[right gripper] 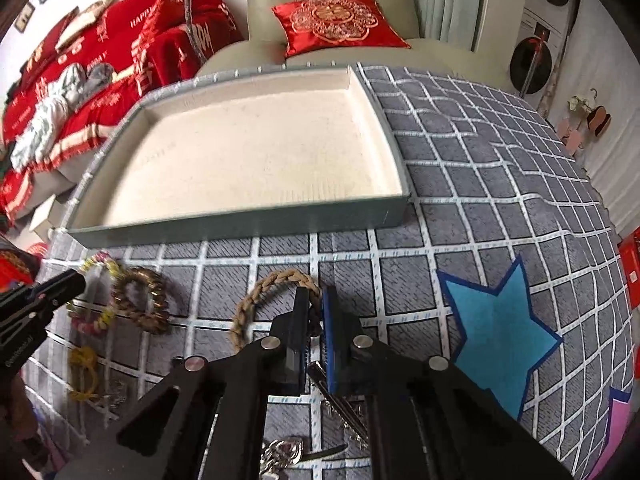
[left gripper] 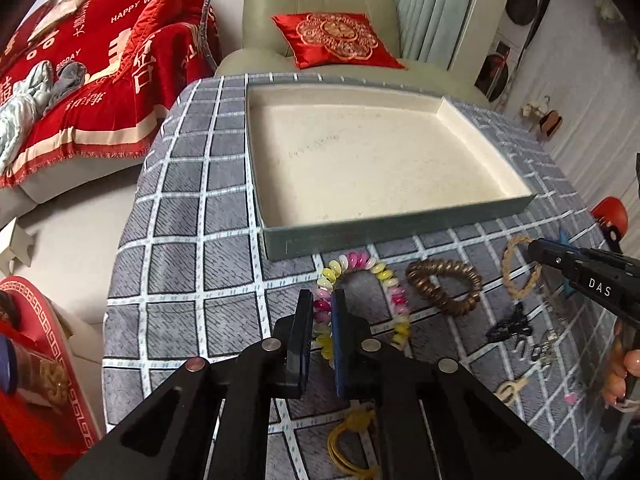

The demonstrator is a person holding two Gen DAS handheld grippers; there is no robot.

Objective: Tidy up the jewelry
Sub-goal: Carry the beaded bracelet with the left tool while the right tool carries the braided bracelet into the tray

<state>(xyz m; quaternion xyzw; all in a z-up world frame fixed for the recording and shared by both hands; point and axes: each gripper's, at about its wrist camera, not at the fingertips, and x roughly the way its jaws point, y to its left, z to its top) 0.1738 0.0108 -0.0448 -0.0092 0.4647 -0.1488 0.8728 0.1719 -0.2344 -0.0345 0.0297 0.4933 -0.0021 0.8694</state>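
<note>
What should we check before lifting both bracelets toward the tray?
1. Left tool shut on the beaded bracelet: ok.
2. Right tool shut on the braided bracelet: ok.
3. Tray has open floor: ok.
4. Gold coil bracelet clear of the beaded one: ok, a gap shows.
5. Silver chain under the right tool not snagged: cannot tell.
6. Both bracelets off the cloth: cannot tell.

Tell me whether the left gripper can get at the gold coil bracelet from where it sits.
Probably not right away: the left gripper is closed on the pastel bead bracelet. The gold coil bracelet lies uncovered on the checked cloth just right of it.
</note>
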